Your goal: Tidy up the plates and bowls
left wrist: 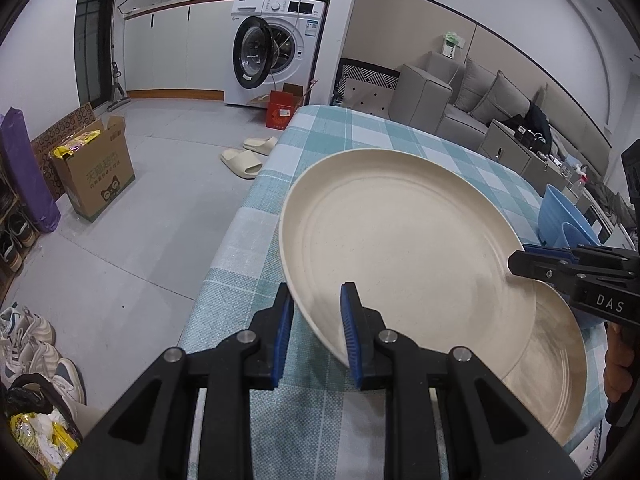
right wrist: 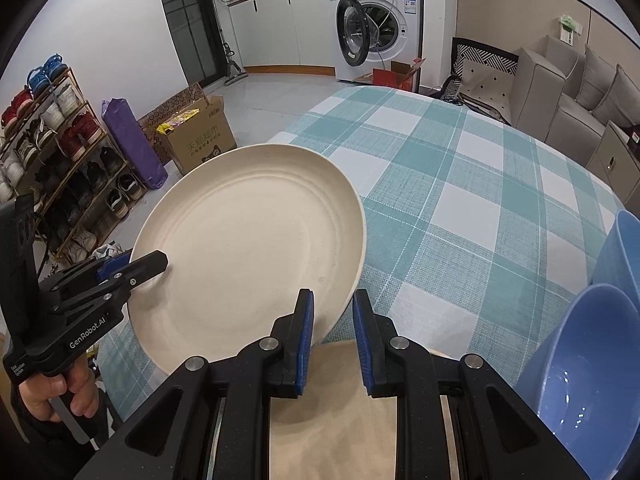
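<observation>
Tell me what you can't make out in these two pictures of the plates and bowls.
- Lower plate: left wrist view, mostly covered by the lifted plate; right wrist view, hidden behind the right gripper.
- Blue bowls: cut off by the right edge in both views.
- Left gripper: the lower pad's contact under the rim is hidden by the plate.
- Washing machine label: too small to read.

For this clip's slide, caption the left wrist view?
Left gripper and right gripper hold a cream plate above another plate on the checked tablecloth.
</observation>
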The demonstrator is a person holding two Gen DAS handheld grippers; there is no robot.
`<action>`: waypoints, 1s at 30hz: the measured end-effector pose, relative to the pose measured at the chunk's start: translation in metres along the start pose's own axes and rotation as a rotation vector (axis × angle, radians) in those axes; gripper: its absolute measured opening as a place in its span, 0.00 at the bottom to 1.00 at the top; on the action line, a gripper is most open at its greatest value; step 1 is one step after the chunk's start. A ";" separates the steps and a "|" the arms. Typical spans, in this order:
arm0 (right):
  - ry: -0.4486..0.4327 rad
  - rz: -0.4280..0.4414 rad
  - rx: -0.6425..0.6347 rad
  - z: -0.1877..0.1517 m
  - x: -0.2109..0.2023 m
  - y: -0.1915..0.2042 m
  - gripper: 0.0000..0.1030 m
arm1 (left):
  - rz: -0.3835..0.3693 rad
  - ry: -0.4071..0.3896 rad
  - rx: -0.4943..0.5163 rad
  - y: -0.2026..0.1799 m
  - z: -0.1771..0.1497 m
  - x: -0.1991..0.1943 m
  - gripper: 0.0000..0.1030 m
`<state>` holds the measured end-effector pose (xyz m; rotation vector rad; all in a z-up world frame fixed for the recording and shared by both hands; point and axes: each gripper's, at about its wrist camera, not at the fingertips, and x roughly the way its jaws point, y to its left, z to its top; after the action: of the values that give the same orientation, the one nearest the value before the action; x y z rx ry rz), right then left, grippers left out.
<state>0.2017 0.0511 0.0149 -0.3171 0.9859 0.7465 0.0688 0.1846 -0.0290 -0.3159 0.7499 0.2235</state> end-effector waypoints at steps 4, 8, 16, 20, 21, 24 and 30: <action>-0.011 -0.003 0.000 -0.003 -0.010 -0.001 0.20 | -0.004 -0.004 0.014 -0.005 0.001 -0.004 0.21; -0.019 -0.006 0.004 -0.007 -0.019 -0.004 0.20 | -0.012 -0.004 0.028 -0.011 0.002 -0.008 0.21; -0.039 -0.008 0.021 -0.020 -0.038 -0.013 0.20 | -0.024 -0.013 0.072 -0.027 0.002 -0.017 0.22; -0.048 -0.012 0.031 -0.027 -0.046 -0.019 0.20 | -0.036 -0.010 0.093 -0.036 0.001 -0.019 0.22; -0.052 -0.014 0.033 -0.029 -0.049 -0.020 0.20 | -0.038 -0.010 0.098 -0.038 0.001 -0.019 0.22; -0.060 -0.014 0.046 -0.034 -0.056 -0.026 0.20 | -0.045 -0.008 0.114 -0.045 0.000 -0.021 0.22; -0.073 -0.021 0.063 -0.047 -0.066 -0.034 0.20 | -0.056 -0.012 0.148 -0.060 -0.003 -0.026 0.22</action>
<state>0.1737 -0.0271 0.0428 -0.2438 0.9342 0.7022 0.0670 0.1259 -0.0007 -0.1946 0.7403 0.1160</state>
